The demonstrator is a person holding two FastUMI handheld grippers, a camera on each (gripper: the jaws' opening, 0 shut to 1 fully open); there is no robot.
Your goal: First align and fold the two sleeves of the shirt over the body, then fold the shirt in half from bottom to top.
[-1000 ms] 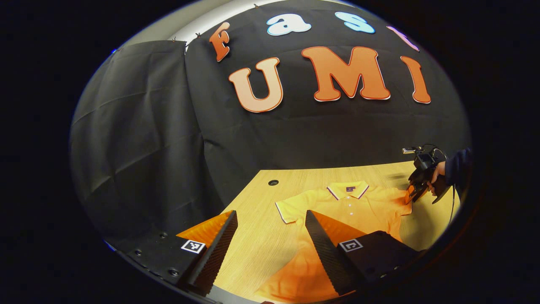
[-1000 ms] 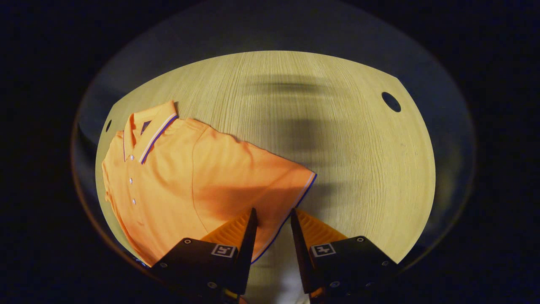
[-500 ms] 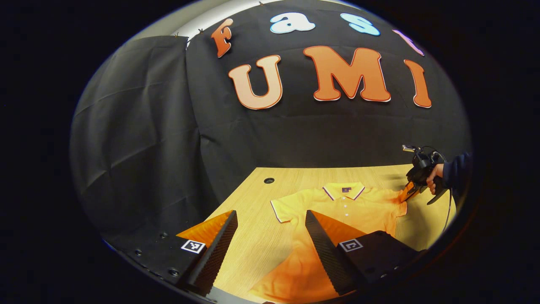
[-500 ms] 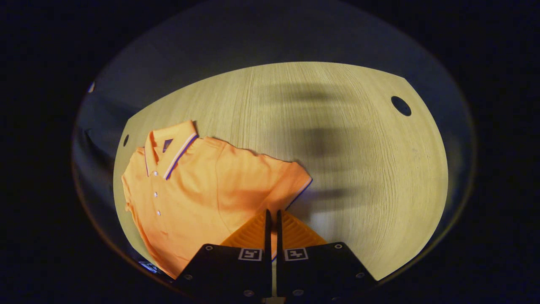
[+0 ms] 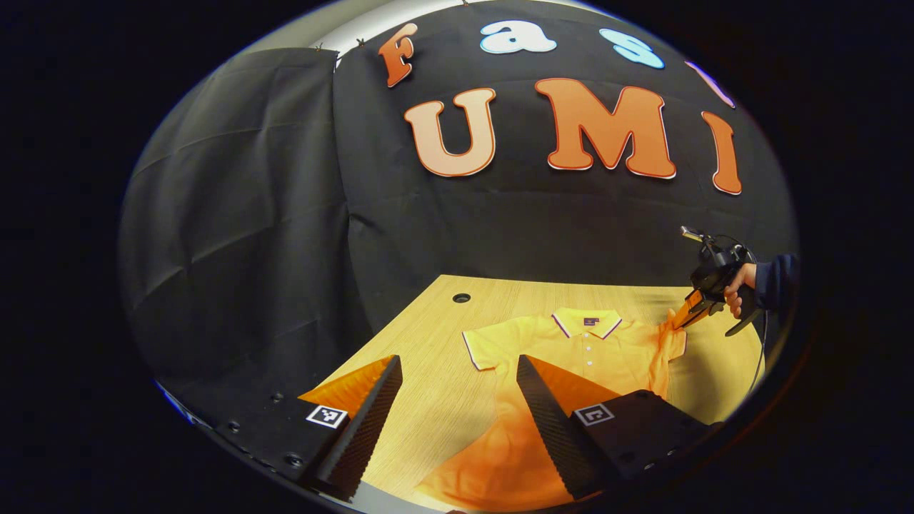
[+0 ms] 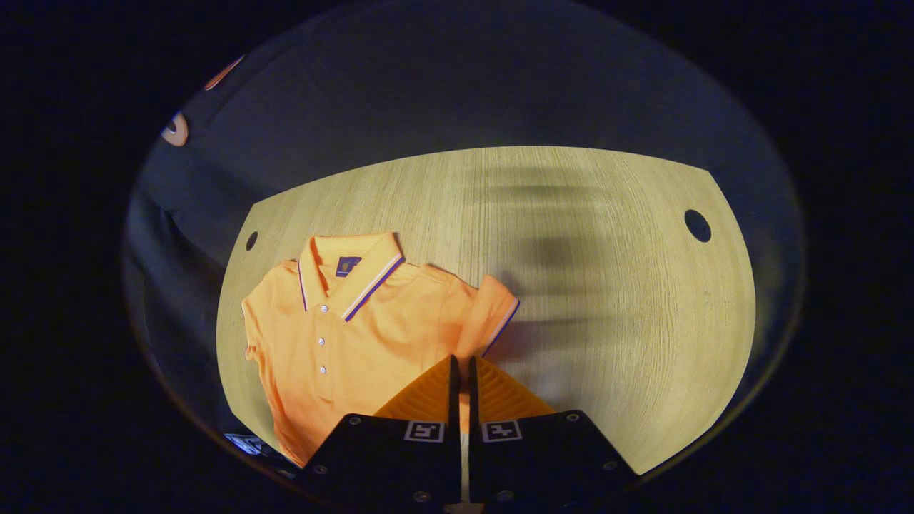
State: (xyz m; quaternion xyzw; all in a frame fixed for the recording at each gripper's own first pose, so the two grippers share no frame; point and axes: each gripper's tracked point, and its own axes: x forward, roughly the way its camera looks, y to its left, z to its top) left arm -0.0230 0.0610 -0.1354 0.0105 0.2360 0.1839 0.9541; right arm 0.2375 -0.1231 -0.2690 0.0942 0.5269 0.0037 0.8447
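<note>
Your right gripper (image 6: 460, 368) clamps sleeve (image 6: 493, 321) | shirt (image 6: 343, 335) body lies frame-left of jaws | left gripper (image 5: 457, 371) agape, idle

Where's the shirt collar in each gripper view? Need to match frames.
Left gripper view: collar right of centre, past the left gripper's open fingers.
Right gripper view: collar left of centre, up-left of the right gripper, closed on the sleeve.
Shared landmark: white button row below the collar.
</note>
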